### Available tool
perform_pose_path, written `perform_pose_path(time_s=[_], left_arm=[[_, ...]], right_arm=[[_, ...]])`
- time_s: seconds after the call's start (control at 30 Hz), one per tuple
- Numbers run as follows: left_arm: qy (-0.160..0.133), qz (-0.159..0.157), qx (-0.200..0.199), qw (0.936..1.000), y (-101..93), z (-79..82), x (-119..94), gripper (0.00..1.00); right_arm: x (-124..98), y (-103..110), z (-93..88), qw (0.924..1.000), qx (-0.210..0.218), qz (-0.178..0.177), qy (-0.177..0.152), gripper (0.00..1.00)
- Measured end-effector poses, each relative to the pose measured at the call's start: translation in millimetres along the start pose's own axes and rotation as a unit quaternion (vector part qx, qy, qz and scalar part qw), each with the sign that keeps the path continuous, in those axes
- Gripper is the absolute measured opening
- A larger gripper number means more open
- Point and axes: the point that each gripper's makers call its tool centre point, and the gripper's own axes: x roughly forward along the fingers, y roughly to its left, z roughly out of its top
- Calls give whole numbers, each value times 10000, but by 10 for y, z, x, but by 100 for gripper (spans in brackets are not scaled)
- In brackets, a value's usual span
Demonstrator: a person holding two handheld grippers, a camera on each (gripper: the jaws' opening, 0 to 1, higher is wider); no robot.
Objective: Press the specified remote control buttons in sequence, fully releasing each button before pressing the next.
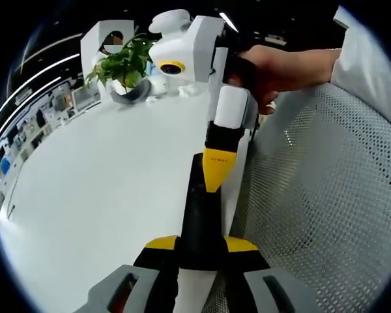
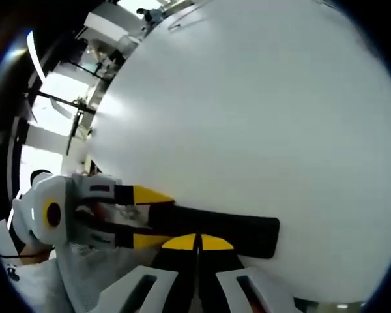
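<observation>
- White table (image 1: 98, 195) fills the left gripper view; a potted plant (image 1: 125, 65) stands at its far edge, and a perforated chair back (image 1: 326, 195) lies along its near edge.
- The left gripper (image 1: 199, 251) has its yellow-tipped jaws clamped on the near end of the black remote control (image 1: 202, 215), whose long axis runs along the table's near edge, away from the camera.
- The right gripper (image 1: 216, 186) comes in from the far side in a hand (image 1: 277, 68), its closed yellow tips touching the remote's top.
- In the right gripper view, the remote (image 2: 228, 231) lies crosswise over the table (image 2: 260, 117).
- Both jaws of the right gripper (image 2: 197, 242) meet, nothing between them, resting on the remote.
- The left gripper (image 2: 143, 218) grips the remote's left end.
</observation>
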Motion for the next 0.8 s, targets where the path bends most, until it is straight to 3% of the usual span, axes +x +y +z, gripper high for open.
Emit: perform_pose_path(time_s=[0.3, 0.8], left_arm=[[-5, -13, 13, 10000, -4, -2, -1, 24], [-16, -23, 20, 10000, -2, -2, 1, 25]], right_arm=[[10, -1, -12, 9993, -343, -161, -22, 0], [9, -19, -2, 9997, -235, 14, -61, 0]])
